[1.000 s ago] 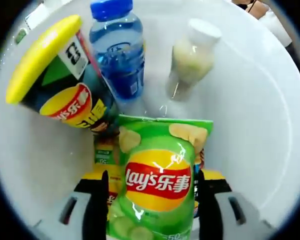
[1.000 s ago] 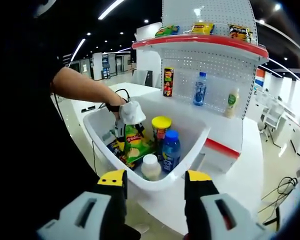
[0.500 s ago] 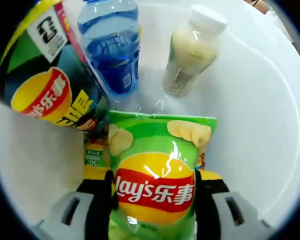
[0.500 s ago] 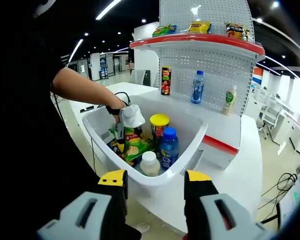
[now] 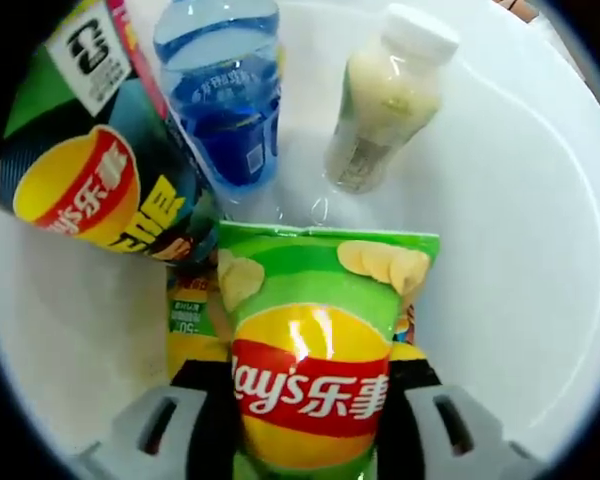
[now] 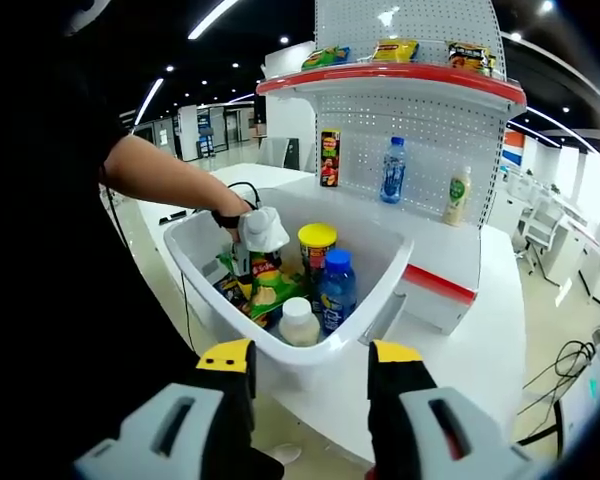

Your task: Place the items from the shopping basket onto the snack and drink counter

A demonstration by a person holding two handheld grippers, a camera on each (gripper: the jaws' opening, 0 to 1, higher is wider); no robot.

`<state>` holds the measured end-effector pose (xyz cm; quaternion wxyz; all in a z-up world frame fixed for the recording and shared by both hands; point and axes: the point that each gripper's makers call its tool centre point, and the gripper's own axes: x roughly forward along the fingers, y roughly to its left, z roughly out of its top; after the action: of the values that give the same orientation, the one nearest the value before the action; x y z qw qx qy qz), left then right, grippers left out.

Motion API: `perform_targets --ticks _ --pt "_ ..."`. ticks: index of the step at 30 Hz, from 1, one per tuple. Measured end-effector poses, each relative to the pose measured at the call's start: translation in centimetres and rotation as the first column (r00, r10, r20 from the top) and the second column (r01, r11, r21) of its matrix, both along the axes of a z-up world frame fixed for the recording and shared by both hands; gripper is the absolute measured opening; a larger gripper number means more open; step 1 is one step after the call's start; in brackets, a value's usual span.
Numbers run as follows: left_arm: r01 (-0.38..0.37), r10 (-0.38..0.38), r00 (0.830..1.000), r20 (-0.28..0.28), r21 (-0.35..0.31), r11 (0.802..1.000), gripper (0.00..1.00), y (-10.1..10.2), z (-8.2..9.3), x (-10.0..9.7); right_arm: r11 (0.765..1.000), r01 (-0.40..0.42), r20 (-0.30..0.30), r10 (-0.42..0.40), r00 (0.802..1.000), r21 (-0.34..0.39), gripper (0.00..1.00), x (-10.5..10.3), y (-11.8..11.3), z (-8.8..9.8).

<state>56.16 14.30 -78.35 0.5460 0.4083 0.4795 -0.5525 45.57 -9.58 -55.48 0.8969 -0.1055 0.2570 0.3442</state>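
Step in hand, as judged: first pick from the basket. The green chip bag is seen at lower centre of the left gripper view, clamped between the jaws of the left gripper. Next move, as judged: bag to be lifted clear of the rim and carried to the counter. Also held in the basket: a chip can upper left, a blue bottle, a pale bottle. The right gripper is held outside the basket, jaws parted, nothing between them.
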Motion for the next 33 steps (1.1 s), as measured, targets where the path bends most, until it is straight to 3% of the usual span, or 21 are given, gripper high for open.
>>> perform_targets --ticks 3,14,25,29,33 --pt "0.001 -0.001 1.000 0.000 -0.015 1.000 0.44 0.0 0.3 0.0 1.000 -0.002 0.001 0.002 1.000 0.001 0.45 0.1 0.2 0.0" --pt "-0.002 0.003 1.000 0.017 -0.037 0.999 0.43 0.0 1.0 0.1 1.000 -0.015 0.000 0.015 1.000 0.005 0.45 0.4 0.9 0.0" --pt "-0.096 0.098 0.995 0.020 -0.104 0.990 0.43 0.9 3.5 0.3 1.000 -0.030 0.006 0.030 1.000 0.004 0.45 0.8 1.7 0.2" --pt "-0.168 0.177 0.984 0.035 -0.169 0.971 0.43 1.1 5.7 1.1 0.999 -0.045 0.009 0.045 0.999 0.004 0.45 1.1 2.2 0.2" --pt "-0.251 0.271 0.961 0.048 -0.255 0.934 0.43 1.1 8.0 2.3 0.998 -0.062 0.013 0.062 0.998 0.004 0.45 1.4 2.9 0.3"
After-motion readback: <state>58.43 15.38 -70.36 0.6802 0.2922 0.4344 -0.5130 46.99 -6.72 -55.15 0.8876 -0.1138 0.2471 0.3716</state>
